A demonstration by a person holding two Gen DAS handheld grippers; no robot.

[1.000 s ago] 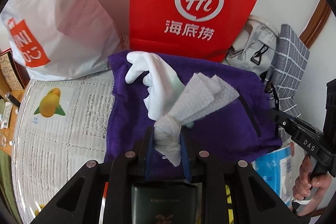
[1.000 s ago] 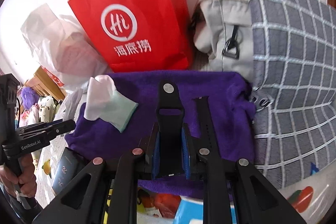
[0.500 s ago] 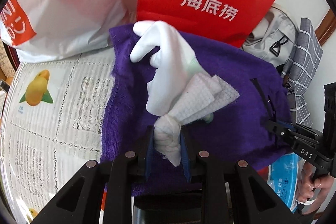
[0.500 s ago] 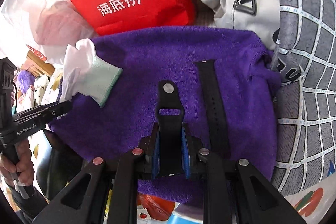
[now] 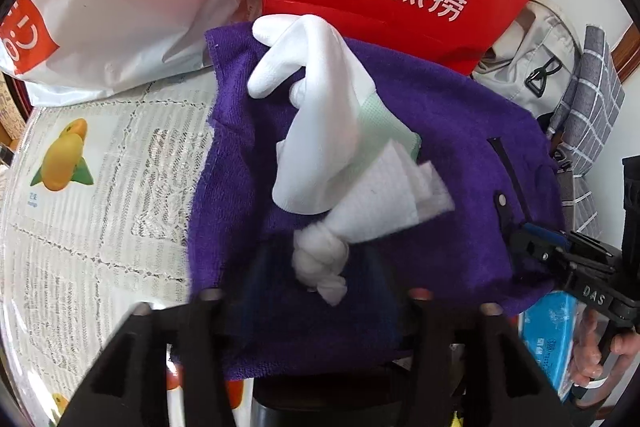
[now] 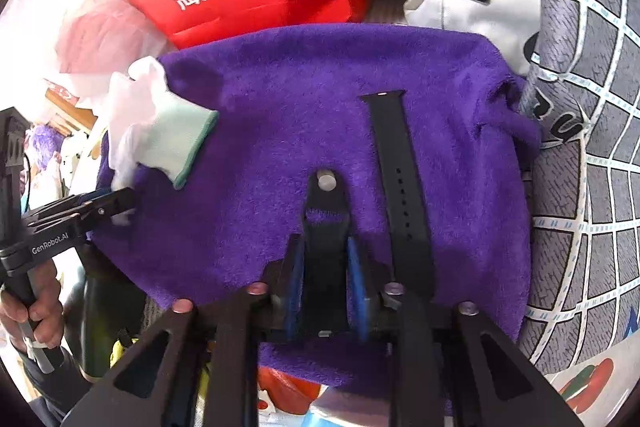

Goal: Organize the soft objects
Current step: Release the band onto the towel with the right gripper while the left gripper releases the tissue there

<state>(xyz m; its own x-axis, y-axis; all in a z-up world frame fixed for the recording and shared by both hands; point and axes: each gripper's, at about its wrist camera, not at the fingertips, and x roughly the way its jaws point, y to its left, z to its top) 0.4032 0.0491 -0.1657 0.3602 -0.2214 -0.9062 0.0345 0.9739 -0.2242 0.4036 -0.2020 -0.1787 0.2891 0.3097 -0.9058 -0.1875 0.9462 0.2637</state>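
Purple terry towel [image 5: 440, 155] covers the cluttered counter: the left gripper [image 5: 320, 291], jaws apparently parted, sits behind a knotted white paper cloth [image 5: 320, 263]; the right gripper [image 6: 326, 267] clamps a short black watch strap [image 6: 326, 223] pointing straight ahead.

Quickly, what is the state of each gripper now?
Left gripper: open, white cloth bundle lies loose between its jaws.
Right gripper: closed on the short black watch strap.
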